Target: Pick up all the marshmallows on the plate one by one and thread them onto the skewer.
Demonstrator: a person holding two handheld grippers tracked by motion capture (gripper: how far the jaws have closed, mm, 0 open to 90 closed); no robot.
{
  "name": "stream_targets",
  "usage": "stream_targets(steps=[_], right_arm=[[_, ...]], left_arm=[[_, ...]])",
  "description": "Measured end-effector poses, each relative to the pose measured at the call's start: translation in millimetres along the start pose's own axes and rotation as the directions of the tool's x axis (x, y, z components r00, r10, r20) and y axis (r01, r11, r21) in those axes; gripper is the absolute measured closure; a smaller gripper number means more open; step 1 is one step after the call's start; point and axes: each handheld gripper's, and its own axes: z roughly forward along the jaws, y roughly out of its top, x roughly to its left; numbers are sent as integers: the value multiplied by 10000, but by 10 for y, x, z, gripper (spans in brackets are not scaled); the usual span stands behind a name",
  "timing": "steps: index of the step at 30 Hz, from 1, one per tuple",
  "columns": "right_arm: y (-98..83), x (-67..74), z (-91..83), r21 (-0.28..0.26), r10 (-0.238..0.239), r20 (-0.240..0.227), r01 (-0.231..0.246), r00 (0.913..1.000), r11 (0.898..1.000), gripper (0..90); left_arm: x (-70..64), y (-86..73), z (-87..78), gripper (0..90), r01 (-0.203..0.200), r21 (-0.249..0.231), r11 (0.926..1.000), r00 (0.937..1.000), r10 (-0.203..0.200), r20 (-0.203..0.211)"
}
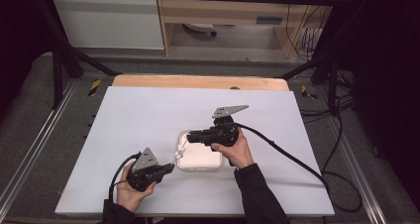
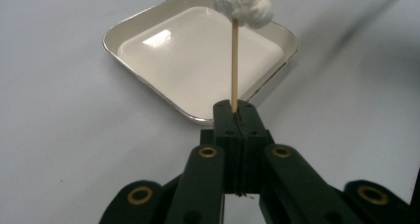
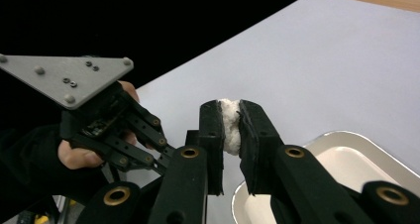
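Left gripper [image 2: 236, 116], low in the middle of its own view, clamped tight on the bottom end of a thin wooden stick [image 2: 234, 65]; stick rising straight up the frame to a white cotton wad [image 2: 243, 5] at the top centre. Seen from the high view, sitting at lower left [image 1: 166, 168], tips pointing right toward the tray. Right gripper [image 3: 232, 130], centre of its own view, closed narrow on a soft white tuft of that same fluff [image 3: 230, 125], squeezed between the pads; in the high view lying at mid-frame [image 1: 192, 137], over the tray's upper edge, reaching leftward. Shallow white metal tray [image 2: 124, 33] spread across the upper middle of the left gripper view, bare inside, resting on the pale table [image 1: 138, 120]. Judged by looks: stick light and stiff but slender, likely to snap or swivel if levered sideways, so best held low and square as now. Cotton nearly weightless, springy, prone to tearing or shedding strands, with little friction against the wood; best pinched at the bulk near the stick's tip rather than at loose wisps, with gentle pull along the stick's axis. Risk of the wad sliding off whole or thinning out under a hard tug.
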Motion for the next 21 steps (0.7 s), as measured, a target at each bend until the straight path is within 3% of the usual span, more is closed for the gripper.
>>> stream_targets(steps=[5, 21], right_arm=[[-7, 8, 9, -70, 9, -134, -10, 9999, 10000, 809], [-52, 26, 54, 77, -63, -369, 66, 9993, 9999, 815]], left_arm=[[-9, 0, -12, 891, -13, -74, 10000, 9998, 12, -192], [-19, -6, 17, 890, -136, -47, 9999, 9999, 136, -101]])
